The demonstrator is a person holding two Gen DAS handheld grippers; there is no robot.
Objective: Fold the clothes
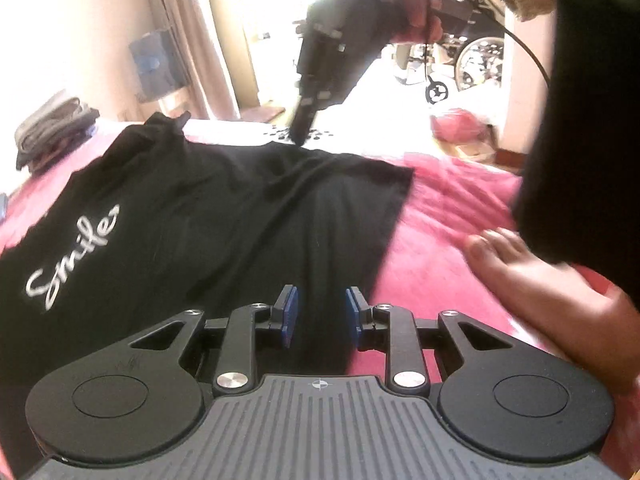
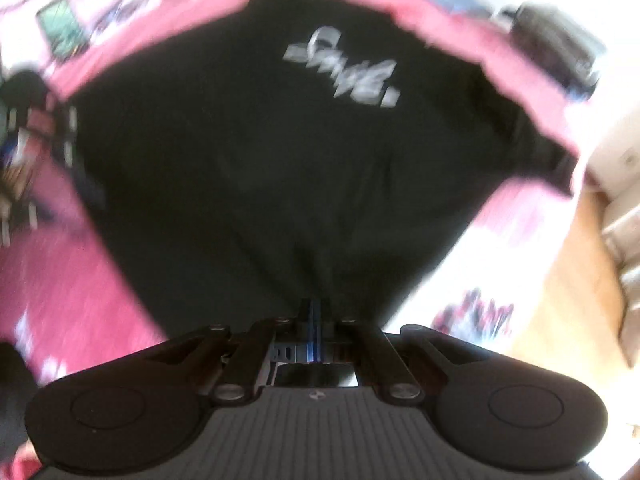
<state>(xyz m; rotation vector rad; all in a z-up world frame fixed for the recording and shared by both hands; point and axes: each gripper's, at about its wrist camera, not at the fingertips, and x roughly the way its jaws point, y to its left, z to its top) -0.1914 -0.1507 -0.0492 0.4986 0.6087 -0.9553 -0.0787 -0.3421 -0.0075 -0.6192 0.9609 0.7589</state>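
A black T-shirt (image 1: pixel 200 208) with white "Smiles" lettering (image 1: pixel 72 256) lies spread on a pink bedspread (image 1: pixel 440 220). My left gripper (image 1: pixel 322 312) hovers over the shirt's near right edge. Its blue pads (image 1: pixel 290 316) stand a little apart, with only flat fabric showing in the gap. At the shirt's far edge my right gripper (image 1: pixel 298 136) points down in a person's hand and pinches the cloth. The blurred right wrist view shows the right gripper (image 2: pixel 316 308) shut, with the shirt (image 2: pixel 280 160) gathering in folds toward its pads.
A person's bare foot (image 1: pixel 520 268) rests on the bedspread just right of my left gripper. Folded grey clothes (image 1: pixel 52 124) are stacked at the far left of the bed. A wheelchair (image 1: pixel 472 64) stands beyond the bed. Wooden floor (image 2: pixel 560 280) shows beside it.
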